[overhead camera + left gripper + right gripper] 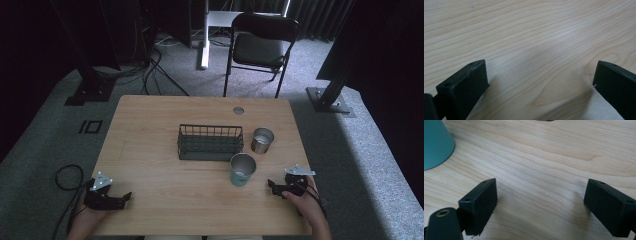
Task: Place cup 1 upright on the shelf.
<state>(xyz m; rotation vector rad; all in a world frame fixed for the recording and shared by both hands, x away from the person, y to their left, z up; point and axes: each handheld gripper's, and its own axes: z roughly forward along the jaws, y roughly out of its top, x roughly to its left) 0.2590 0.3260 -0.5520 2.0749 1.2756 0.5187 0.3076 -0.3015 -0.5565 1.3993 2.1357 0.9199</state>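
Observation:
A dark wire basket (210, 142) stands in the middle of the wooden table (150, 130). A silver metal cup (262, 140) stands just right of it, and a teal cup (242, 170) stands in front of the basket's right end. My left gripper (124, 199) rests at the table's near left corner, jaws wide apart with bare wood (539, 62) between them. My right gripper (272, 187) rests at the near right, a little to the right of the teal cup (435, 143), also open with nothing between its jaws.
A round grommet (238, 110) sits in the table near its far edge. A black folding chair (260, 47) stands beyond the table, with cables on the carpet at the far left and dark frame posts at both sides.

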